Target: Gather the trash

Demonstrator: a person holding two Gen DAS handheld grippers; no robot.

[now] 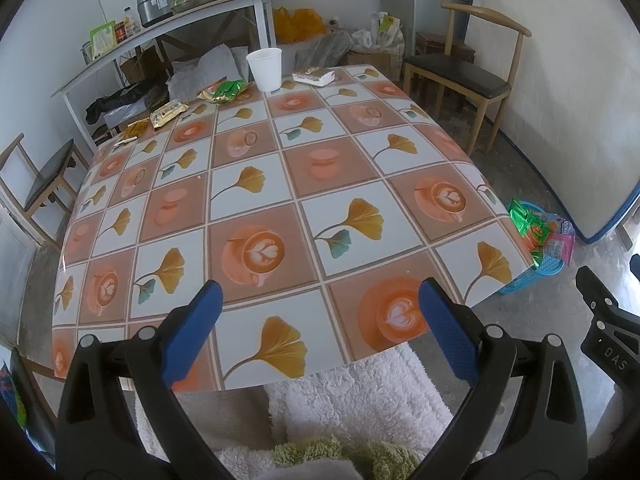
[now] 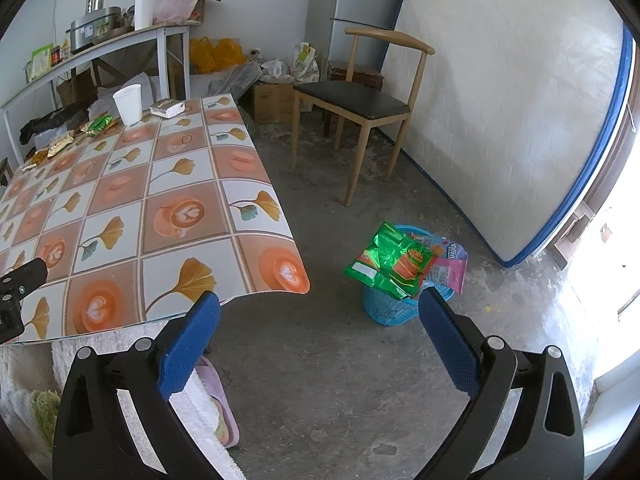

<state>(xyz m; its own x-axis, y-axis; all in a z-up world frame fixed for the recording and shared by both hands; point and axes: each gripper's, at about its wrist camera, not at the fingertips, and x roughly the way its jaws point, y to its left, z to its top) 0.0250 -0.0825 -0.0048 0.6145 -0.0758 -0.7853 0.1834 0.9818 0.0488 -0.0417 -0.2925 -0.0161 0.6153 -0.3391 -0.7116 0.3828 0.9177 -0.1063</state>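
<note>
Wrappers: crinkled green wrapper [image 1: 227,91] and yellow packets [image 1: 168,113] at table [image 1: 360,184] far edge
Basket: blue basket [image 2: 386,306] heaped with green, pink packs
Grippers: left gripper [image 1: 318,320], right gripper [image 2: 319,322]; both jaws spread, empty

A: Where is open room?
B: Most of the table [image 1: 304,184] surface lies bare.
A: What obstructs?
B: Wrappers [image 1: 226,91] and a paper cup [image 1: 265,69] crowd its far edge; a stuffed basket [image 2: 390,304] sits on the floor beside it.

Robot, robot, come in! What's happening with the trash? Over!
Left tool open, empty; right tool open, empty. Blue basket on floor, stuffed with wrappers. More wrappers and paper cup at table's far edge. Nothing blocking.
</note>
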